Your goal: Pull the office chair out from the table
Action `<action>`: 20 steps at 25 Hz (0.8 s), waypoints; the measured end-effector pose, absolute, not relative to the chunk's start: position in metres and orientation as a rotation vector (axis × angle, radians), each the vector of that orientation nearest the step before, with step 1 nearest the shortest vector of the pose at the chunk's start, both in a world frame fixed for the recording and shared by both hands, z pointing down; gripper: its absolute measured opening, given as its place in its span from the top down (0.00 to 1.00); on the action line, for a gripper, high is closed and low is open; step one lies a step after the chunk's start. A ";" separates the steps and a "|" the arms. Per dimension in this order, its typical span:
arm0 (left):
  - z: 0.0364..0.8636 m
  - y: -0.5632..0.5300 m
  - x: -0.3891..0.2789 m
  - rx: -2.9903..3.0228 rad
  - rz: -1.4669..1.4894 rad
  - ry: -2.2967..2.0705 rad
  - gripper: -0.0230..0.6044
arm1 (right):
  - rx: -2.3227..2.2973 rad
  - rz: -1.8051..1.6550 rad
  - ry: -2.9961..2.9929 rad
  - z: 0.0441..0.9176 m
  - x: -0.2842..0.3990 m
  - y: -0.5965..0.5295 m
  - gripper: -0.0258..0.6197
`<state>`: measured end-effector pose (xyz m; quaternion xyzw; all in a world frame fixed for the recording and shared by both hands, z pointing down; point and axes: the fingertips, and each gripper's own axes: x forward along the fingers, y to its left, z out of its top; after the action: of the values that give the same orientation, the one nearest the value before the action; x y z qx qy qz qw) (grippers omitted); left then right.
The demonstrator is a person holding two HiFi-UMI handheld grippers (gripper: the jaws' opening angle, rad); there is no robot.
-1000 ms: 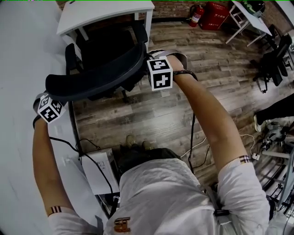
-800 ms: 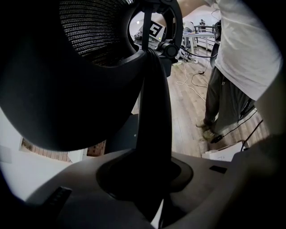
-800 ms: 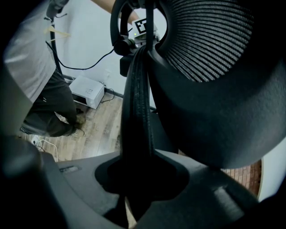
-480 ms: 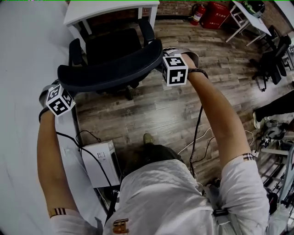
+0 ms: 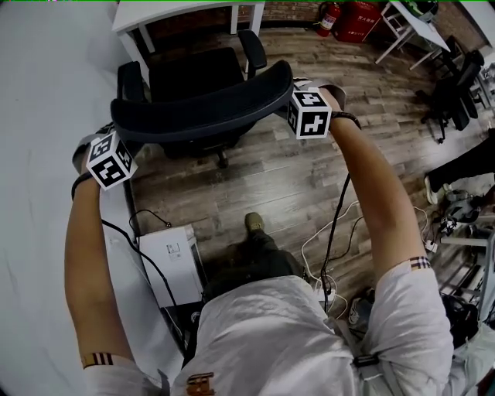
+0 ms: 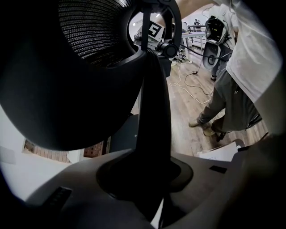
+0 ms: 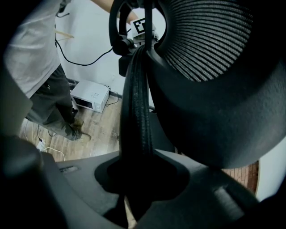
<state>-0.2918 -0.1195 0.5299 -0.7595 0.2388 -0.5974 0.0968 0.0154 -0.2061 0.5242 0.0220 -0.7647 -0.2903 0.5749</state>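
Spreading across most of the head view, the plank floor (image 5: 263,178) gives wide open room to the right of and behind the office chair (image 5: 193,77). On the left a white wall (image 5: 39,116) runs close alongside and bounds that side.

At the top edge stands the white table (image 5: 182,9), its near edge just above the chair's seat. The seat itself sits on the near side of that edge, with one armrest (image 5: 252,48) beside the table's right leg and the other (image 5: 128,81) near the wall.

The chair's curved backrest (image 5: 201,104) crosses the view from lower left to upper right. Its top rim faces the person, who stands a little behind it with one shoe (image 5: 254,223) on bare planks.

The left gripper (image 5: 113,143) is clamped on the backrest's left end, close to the wall. Its own view shows the black frame edge passing straight down into the slot between the jaws, which press on it. The right gripper (image 5: 298,100) is clenched the same way on the right end, with free floor beside it.

Nearer the person, a white box (image 5: 172,263) sits against the wall. Loose cables (image 5: 325,240) trail over the floor at the right. Far off by the back wall are a second white table (image 5: 410,27) and a red fire extinguisher (image 5: 329,15).
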 end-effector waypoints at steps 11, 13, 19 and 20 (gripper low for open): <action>0.528 -0.086 -0.285 -2.253 -1.758 0.698 0.79 | 0.053 -0.665 -1.792 0.521 0.022 -0.167 0.81; 0.528 -0.082 -0.284 -2.254 -1.759 0.696 0.79 | 0.053 -0.668 -1.790 0.522 0.023 -0.163 0.81; 0.525 -0.075 -0.284 -2.261 -1.704 0.755 0.71 | 0.069 -0.660 -1.802 0.521 0.023 -0.152 0.78; 0.526 -0.075 -0.284 -2.256 -1.702 0.766 0.67 | 0.075 -0.661 -1.800 0.521 0.023 -0.152 0.75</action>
<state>-0.2843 -0.0746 0.5255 -0.7662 0.2601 -0.5779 0.1066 0.0225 -0.1519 0.5207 0.0320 -0.7681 -0.2822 0.5739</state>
